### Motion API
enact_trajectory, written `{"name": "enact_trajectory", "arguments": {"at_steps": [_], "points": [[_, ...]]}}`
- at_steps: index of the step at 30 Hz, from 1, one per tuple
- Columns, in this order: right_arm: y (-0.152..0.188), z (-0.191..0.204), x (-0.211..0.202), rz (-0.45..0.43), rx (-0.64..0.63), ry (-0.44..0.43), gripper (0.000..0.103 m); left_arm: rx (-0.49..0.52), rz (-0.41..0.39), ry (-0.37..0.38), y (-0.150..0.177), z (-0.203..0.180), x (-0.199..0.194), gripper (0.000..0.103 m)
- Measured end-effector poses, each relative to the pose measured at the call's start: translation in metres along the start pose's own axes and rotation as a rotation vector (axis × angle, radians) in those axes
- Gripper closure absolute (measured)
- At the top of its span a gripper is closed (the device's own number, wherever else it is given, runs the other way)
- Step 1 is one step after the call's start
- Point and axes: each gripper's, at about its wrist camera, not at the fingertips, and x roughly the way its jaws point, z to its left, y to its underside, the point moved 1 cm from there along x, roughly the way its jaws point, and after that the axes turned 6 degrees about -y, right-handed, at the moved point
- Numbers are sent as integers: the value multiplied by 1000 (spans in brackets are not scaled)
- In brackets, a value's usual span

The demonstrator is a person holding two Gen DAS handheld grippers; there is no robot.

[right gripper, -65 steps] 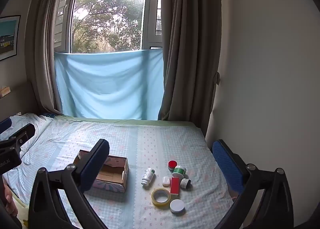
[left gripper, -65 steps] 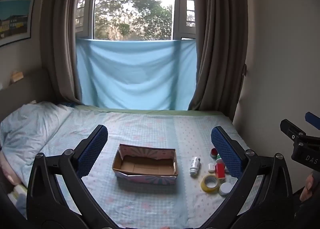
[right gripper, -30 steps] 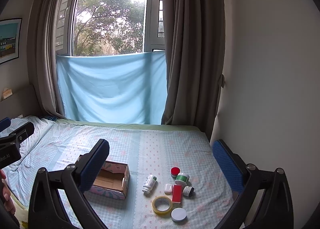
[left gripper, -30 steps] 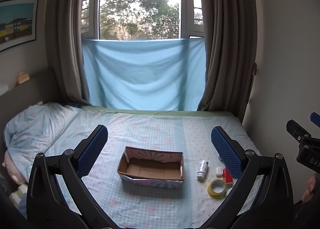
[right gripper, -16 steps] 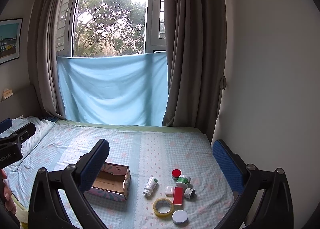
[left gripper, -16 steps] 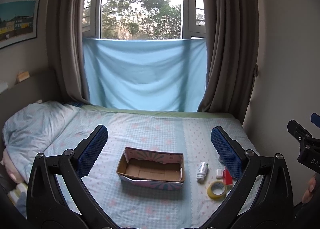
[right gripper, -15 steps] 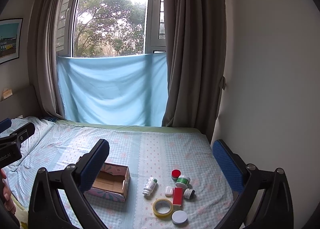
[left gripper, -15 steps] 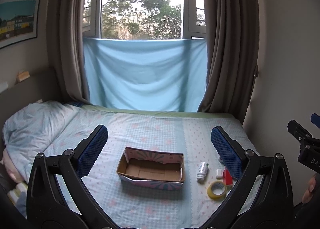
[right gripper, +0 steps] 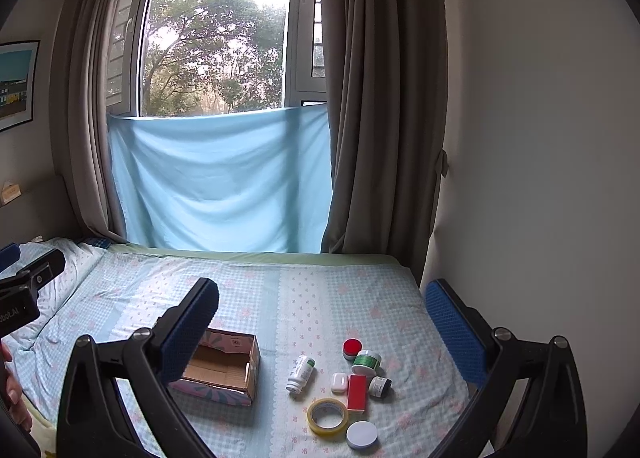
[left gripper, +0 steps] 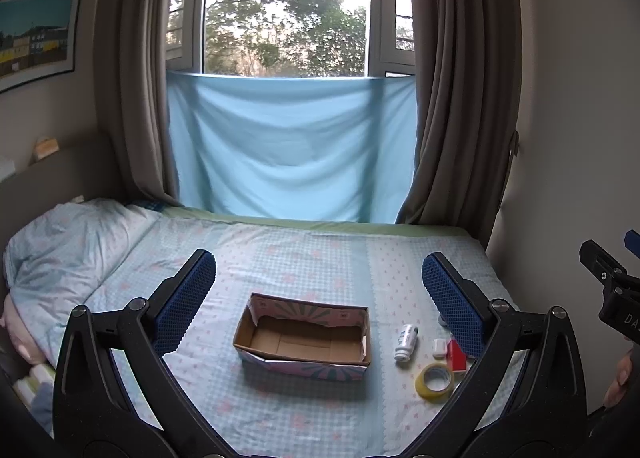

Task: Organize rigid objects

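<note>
I hold both tools above the near edge of a bed — the left gripper with its blue-padded jaws spread wide and gripping nothing, the right gripper likewise splayed and empty. Nearest to me in the right wrist view, a white round lid lies flat on the checked sheet, just beside a roll of yellow tape, also flat. Just past them a red box rests between a small white case and a dark-capped little jar. A white pill bottle lies on its side to the left of that cluster; a green-labelled jar and a red-lidded jar stand behind it. Left of the bottle sits an open cardboard box — its patterned walls upright, the inside bare cardboard, apart from every loose item. Farther back, a pillow lies at the bed's left end. Beyond the mattress a light blue cloth hangs across the lower window, flanked by brown curtains.
</note>
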Motion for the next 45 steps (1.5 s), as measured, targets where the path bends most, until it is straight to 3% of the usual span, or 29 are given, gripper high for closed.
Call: {"name": "enact_trajectory", "arguments": {"at_steps": [25, 38, 45], "points": [[3, 3, -4, -11, 34, 11, 0, 27, 2, 13, -3, 5, 2, 1], [-2, 2, -5, 24, 43, 93, 0, 30, 68, 101, -3, 7, 27, 1], [-1, -18, 0, 49, 69, 145, 0, 39, 128, 168, -2, -20, 59, 1]]}}
